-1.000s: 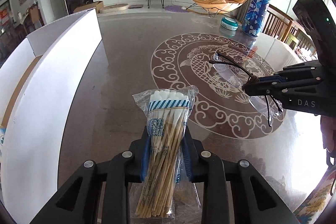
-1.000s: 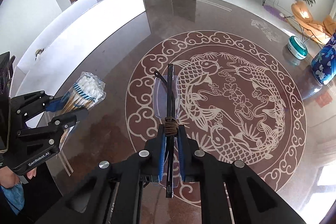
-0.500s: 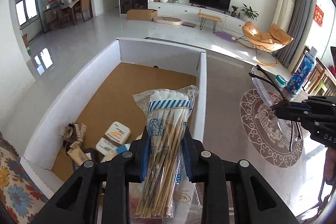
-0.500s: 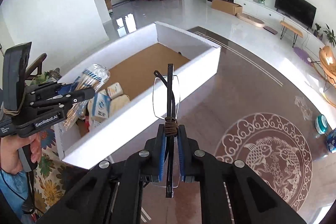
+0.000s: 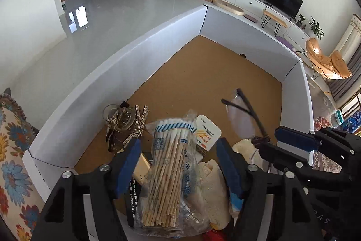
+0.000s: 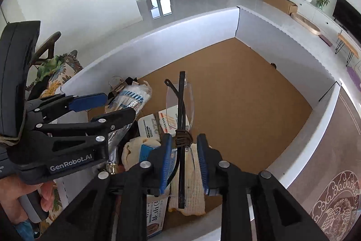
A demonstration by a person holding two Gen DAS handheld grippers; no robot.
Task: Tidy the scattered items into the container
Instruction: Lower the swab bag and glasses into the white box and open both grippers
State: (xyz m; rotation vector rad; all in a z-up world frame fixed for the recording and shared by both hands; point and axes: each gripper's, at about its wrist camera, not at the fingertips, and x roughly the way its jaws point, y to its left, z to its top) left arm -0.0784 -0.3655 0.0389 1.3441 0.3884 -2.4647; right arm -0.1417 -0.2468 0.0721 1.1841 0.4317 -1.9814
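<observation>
Change: both grippers now over the box interior, a second ago over the patterned table – both packs were clamped then.
Left gripper (image 5: 178, 162): jaws opening, wide, pads clear of the cotton swab pack (image 5: 169, 171), which sits between them over the pile.
Right gripper (image 6: 183, 157): jaws opening, narrow gap – glasses (image 6: 181, 105) between the pads, no pad visibly pressing.
Box (image 5: 248, 31): white walls, brown floor, far half bare.
Pile below: sunscreen sachet (image 5: 207, 133), cream cloth (image 5: 214, 182), rhinestone hair clip (image 5: 126, 123) just left.
Obstruction: grippers side by side, close, not touching.
</observation>
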